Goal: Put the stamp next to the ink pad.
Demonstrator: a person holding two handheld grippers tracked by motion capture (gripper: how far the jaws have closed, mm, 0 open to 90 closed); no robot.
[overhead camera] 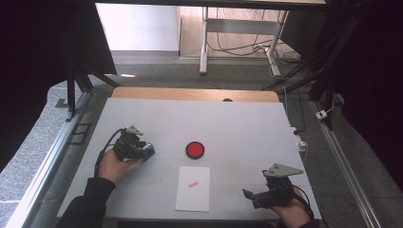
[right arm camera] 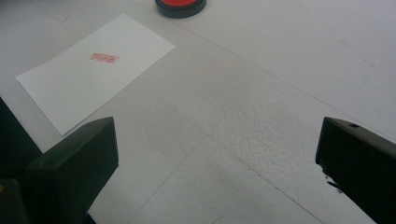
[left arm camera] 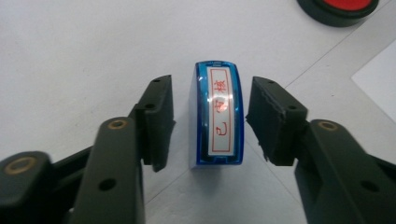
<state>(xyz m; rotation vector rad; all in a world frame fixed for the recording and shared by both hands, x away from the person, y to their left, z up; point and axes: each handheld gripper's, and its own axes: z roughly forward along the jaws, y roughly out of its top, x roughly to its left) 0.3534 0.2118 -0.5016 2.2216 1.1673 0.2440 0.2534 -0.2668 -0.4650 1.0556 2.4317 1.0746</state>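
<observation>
Left gripper has its jaws spread just wider than the blue stamp that stands between them; a thin gap shows on each side, so the pads flank the stamp without pressing it. The stamp rests on the white table with its labelled red-lettered top facing the camera, and in the high view it sits at the left gripper's tip, left of centre in the frame. My guess is that it has been set down here, off the work, because the sheet of paper at lower centre already carries a red stamp mark. The red ink pad lies just above the paper, within easy reach of both.

Right gripper, at the lower right of the high view, is wide open with nothing between its jaws, parked away from the paper, probably to keep clear.

The stamp's base is hidden by its own body, the label's characters are partly washed out by glare, and the ink pad is cut off at the top edge of both gripper views.
</observation>
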